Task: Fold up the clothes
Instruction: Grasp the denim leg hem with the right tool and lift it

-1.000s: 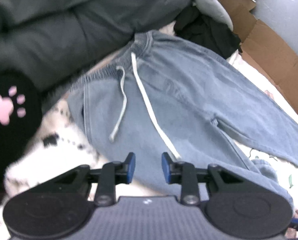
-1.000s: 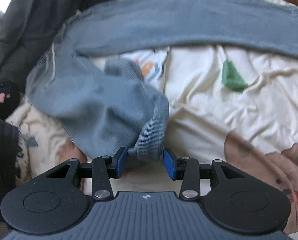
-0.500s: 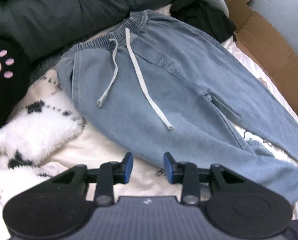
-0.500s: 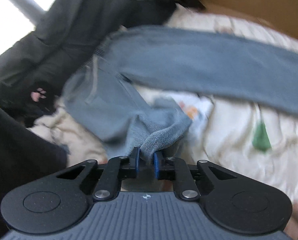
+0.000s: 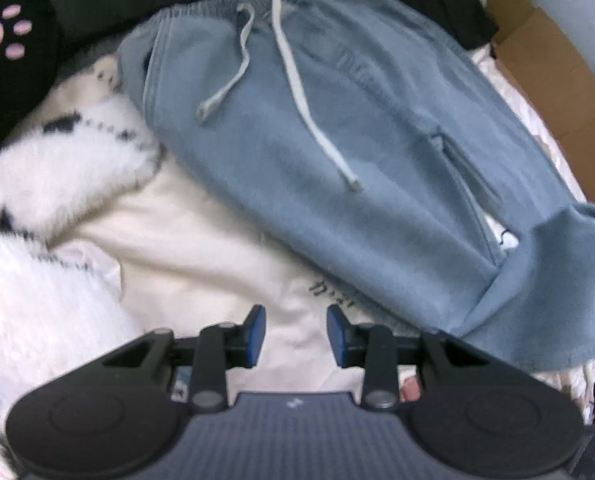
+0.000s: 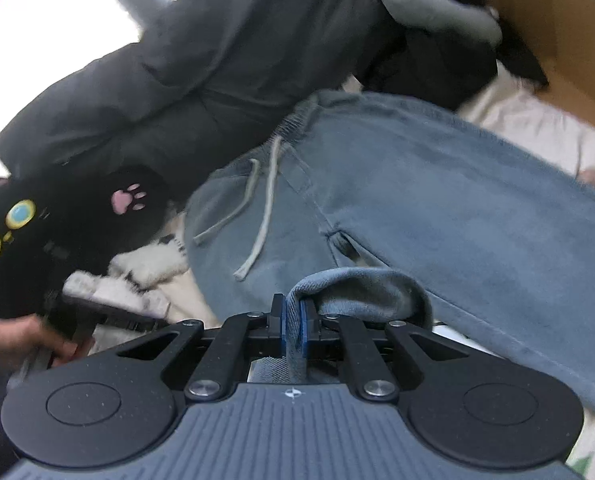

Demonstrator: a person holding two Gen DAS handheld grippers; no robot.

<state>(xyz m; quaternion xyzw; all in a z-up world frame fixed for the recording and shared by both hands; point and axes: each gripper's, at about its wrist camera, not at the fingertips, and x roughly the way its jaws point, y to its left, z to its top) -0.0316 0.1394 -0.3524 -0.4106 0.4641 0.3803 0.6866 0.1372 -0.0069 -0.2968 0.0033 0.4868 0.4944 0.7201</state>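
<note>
Light blue denim pants (image 5: pixel 337 128) with a white drawstring (image 5: pixel 297 76) lie spread on the cream bedding (image 5: pixel 201 240), waistband at the far side. My left gripper (image 5: pixel 296 336) is open and empty, hovering over the bedding just near of the pants' lower edge. My right gripper (image 6: pixel 294 320) is shut on the hem of one pant leg (image 6: pixel 361 288), lifted and folded over toward the waist; the pants also show in the right wrist view (image 6: pixel 437 200). The raised leg end shows at the right of the left wrist view (image 5: pixel 549 288).
A dark grey coat (image 6: pixel 217 64) lies behind the waistband. A black cat plush with a pink paw (image 6: pixel 129 200) and a white fluffy blanket (image 5: pixel 49 184) are at the left. Brown cardboard (image 5: pixel 553 80) stands at the right. A hand holds the other gripper (image 6: pixel 29 340).
My right gripper has closed fully on the pant leg hem and carried it up and over toward the waistband. My left gripper has pulled back nearer, off the pants, still open.
</note>
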